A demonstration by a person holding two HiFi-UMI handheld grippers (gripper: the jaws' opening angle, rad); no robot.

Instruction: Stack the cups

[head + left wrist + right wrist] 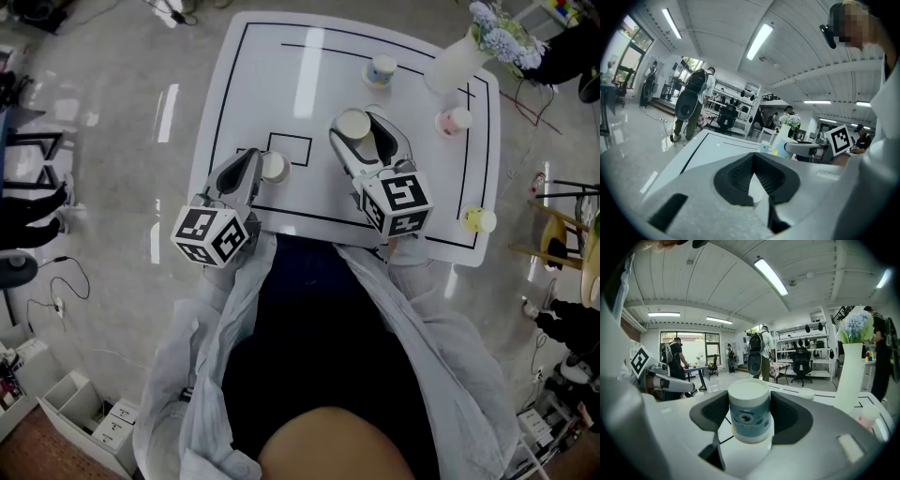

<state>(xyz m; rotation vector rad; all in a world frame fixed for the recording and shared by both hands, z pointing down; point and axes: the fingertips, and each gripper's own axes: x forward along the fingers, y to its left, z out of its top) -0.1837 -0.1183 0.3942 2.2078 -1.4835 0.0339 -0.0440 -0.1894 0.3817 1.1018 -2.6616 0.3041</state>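
My right gripper [358,124] is shut on an upside-down white cup with a blue cartoon print [749,420], which it holds above the white table [281,84]. The pads press on both sides of it. My left gripper [251,161] hovers at the table's near left, and its pads [736,178] meet at the tips. A white sliver shows in the gap behind them, and I cannot tell what it is. A small white cup [275,167] sits right beside the left fingertips. It is hidden in the left gripper view.
A blue-and-white cup [381,70] stands at the back, a pink one [453,121] at the right and a yellow one [478,219] at the near right corner. A white vase of flowers [455,61] is at the far right. People stand beyond the table.
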